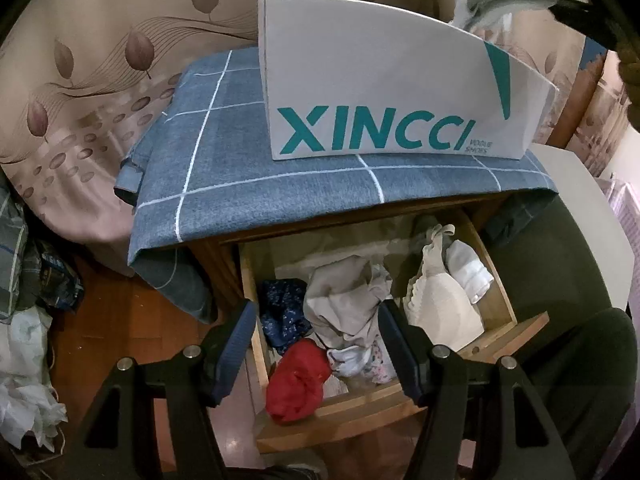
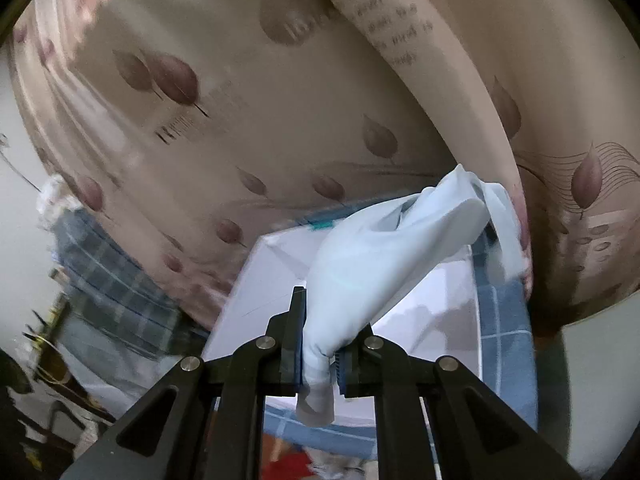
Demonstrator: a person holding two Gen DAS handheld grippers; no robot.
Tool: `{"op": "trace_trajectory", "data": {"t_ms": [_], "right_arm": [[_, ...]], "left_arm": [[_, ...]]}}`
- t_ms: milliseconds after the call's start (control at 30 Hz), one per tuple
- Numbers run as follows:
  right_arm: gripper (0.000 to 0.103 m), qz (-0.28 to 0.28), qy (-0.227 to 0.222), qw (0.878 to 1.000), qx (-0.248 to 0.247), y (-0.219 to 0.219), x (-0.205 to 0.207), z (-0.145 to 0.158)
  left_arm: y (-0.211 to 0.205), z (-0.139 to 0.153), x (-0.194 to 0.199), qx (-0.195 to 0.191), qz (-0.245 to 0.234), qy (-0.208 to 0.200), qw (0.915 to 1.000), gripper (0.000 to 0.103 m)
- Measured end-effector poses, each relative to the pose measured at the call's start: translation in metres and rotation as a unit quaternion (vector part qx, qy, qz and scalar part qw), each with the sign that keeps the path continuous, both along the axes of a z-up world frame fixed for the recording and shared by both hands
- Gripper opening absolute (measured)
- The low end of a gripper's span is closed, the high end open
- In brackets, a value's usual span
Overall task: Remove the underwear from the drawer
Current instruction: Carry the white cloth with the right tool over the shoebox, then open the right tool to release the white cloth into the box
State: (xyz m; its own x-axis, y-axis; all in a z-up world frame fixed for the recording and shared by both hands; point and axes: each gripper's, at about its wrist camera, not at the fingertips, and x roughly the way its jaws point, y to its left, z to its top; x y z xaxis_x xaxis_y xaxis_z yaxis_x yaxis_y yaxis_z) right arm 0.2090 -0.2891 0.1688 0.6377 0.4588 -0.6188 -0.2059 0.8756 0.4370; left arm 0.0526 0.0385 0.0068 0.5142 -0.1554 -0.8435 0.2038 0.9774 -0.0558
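Right gripper (image 2: pixel 320 332) clamped on a pale blue undergarment (image 2: pixel 384 256), held above the open white shoe box (image 2: pixel 256 280); its loose end trails toward the leaf-print curtain (image 2: pixel 200 120). Left gripper (image 1: pixel 318 344), jaws standing wide and empty, hangs over the open wooden drawer (image 1: pixel 496 300). Within the drawer lie a red garment (image 1: pixel 296 380), a beige garment (image 1: pixel 344 300), a navy floral piece (image 1: pixel 284 312) and a cream bra (image 1: pixel 444 304). The box stands on a blue checked cloth (image 1: pixel 240 184) covering the cabinet top.
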Motion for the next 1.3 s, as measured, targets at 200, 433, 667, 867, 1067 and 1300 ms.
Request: {"op": "trace_trajectory", "data": {"t_ms": [200, 433, 667, 867, 1067, 1300], "right_arm": [[0.011, 0.010, 0.035, 0.997, -0.064, 0.023, 0.022, -0.032], [0.014, 0.035, 0.057, 0.993, -0.093, 0.052, 0.030, -0.054], [0.041, 0.045, 0.053, 0.995, -0.071, 0.063, 0.030, -0.056], [0.052, 0.048, 0.011, 0.997, -0.055, 0.060, 0.018, -0.038], [0.057, 0.039, -0.046, 0.998, 0.003, 0.039, -0.019, -0.022], [0.071, 0.006, -0.112, 0.994, -0.009, -0.007, -0.125, -0.048]], "left_arm": [[-0.001, 0.000, -0.001, 0.003, -0.004, -0.001, 1.0000, 0.065], [-0.002, -0.002, -0.001, 0.005, -0.004, 0.001, 1.0000, 0.065], [-0.002, -0.002, 0.000, 0.005, -0.004, 0.003, 1.0000, 0.065], [-0.001, -0.002, 0.000, 0.006, -0.004, 0.004, 1.0000, 0.065], [0.000, -0.004, 0.001, 0.009, -0.004, 0.005, 0.9999, 0.065], [0.006, -0.008, 0.004, 0.001, 0.003, 0.021, 0.9998, 0.065]]}}
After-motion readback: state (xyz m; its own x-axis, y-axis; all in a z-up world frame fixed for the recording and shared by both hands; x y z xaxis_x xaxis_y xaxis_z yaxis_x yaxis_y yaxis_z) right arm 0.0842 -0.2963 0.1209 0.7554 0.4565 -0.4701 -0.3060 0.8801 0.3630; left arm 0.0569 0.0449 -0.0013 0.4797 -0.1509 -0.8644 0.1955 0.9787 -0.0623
